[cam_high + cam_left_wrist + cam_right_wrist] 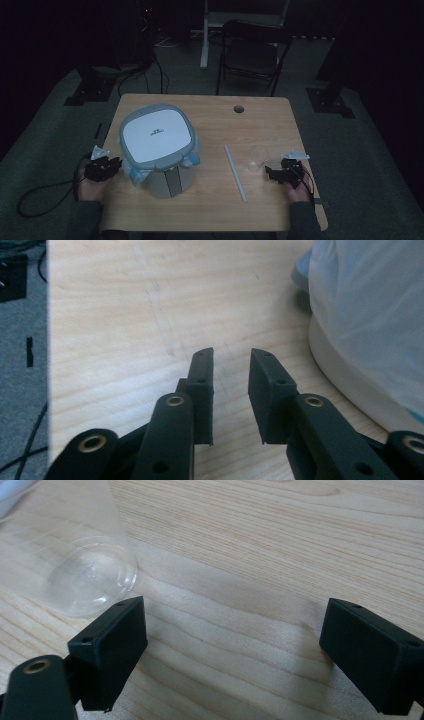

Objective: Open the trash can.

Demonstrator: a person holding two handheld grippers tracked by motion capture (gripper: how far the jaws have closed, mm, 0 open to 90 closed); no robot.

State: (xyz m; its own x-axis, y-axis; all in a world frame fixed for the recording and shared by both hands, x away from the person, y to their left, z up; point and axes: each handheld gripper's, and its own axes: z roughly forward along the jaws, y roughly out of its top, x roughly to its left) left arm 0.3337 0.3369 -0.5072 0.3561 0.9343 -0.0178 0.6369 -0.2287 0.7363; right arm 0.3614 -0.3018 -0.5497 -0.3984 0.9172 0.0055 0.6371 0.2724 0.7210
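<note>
Both hands rest at the table's near edge, nothing picked up yet.

Left gripper (116,163), jaws partly spread with nothing between them, sits just beside the grey-lidded white bin with its pale liner bag (157,150). Right gripper (271,173), jaws spread wide and empty, sits near the clear plastic cup (258,158); the white straight tube (235,173) lies between bin and cup. All the handling appears left to do.
</note>
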